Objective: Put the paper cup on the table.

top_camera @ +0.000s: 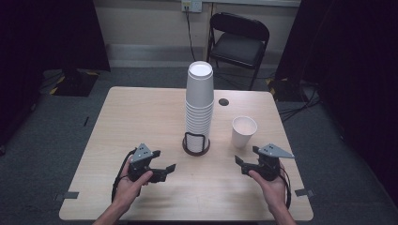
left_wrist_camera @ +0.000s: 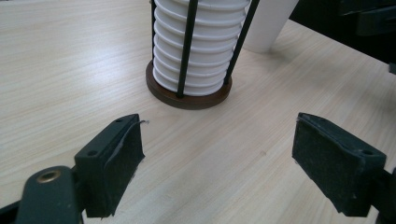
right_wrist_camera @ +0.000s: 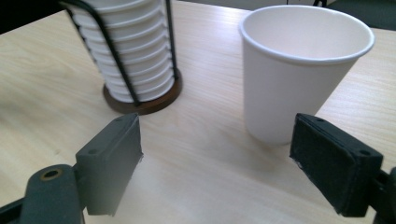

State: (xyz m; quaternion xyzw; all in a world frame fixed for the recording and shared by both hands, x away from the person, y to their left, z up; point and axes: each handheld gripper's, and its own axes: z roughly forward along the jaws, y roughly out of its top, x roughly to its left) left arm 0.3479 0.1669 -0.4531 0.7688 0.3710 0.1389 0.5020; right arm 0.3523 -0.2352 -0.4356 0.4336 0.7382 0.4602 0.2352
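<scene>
2 tools, left tool (top_camera: 165, 169) and right tool (top_camera: 240, 164) (both spread wide, empty), face 1 cup stack (top_camera: 199, 105) and 1 loose cup (top_camera: 244, 131)

A light wooden table (top_camera: 141, 117) stood on grey carpet. Near its centre, a tall stack of white paper cups (top_camera: 199, 105) rose upside down from a dark round holder (top_camera: 195, 145) with black wire uprights. To the right of the holder, a single white cup (top_camera: 244, 131) stood upright and apart from it. A small dark round opening (top_camera: 223, 101) lay in the tabletop behind that cup. At the near left, a hand (top_camera: 127, 183) held the left gripper (top_camera: 165, 162), jaws spread, above the table. At the near right, the other hand (top_camera: 268, 183) held the right gripper (top_camera: 246, 155), jaws likewise apart. A black folding chair (top_camera: 238, 42) stood beyond the far edge.
</scene>
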